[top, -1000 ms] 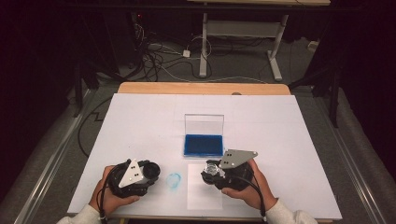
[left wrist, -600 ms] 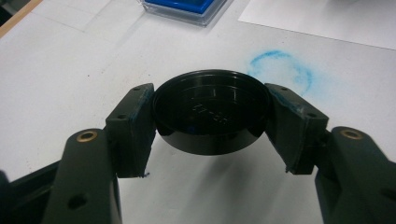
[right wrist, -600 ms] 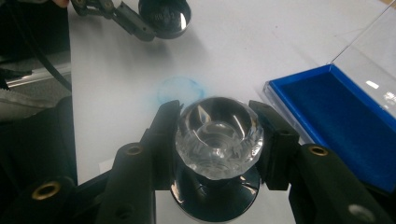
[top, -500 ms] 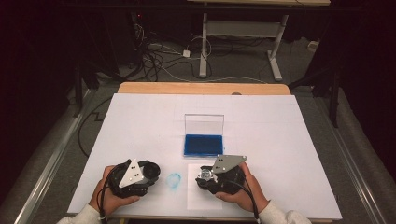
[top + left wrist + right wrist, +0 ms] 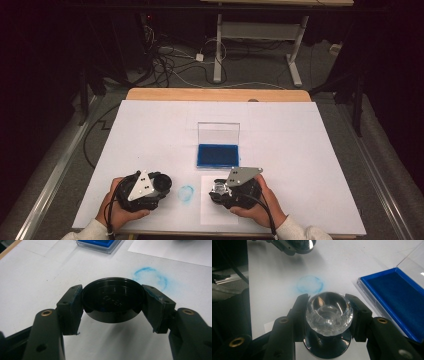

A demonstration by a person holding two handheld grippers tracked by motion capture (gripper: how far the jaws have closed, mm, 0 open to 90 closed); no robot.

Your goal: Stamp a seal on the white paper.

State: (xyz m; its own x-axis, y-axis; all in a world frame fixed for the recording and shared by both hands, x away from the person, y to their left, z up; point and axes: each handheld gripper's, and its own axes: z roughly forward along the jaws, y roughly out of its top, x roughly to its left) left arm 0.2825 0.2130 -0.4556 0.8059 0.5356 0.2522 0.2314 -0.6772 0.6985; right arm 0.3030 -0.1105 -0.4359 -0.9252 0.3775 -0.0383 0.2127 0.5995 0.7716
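In the high view, our left gripper (image 5: 162,184) and right gripper (image 5: 218,189) sit low in the frame, below the blue ink pad (image 5: 218,154). In the left gripper view, we clamp a black cap (image 5: 113,299) at centre. In the right gripper view, we grip the clear-handled stamp (image 5: 328,312) at centre; we should lower it squarely onto the paper (image 5: 359,351), avoiding the blue smudge (image 5: 310,284) on the counter (image 5: 274,277).
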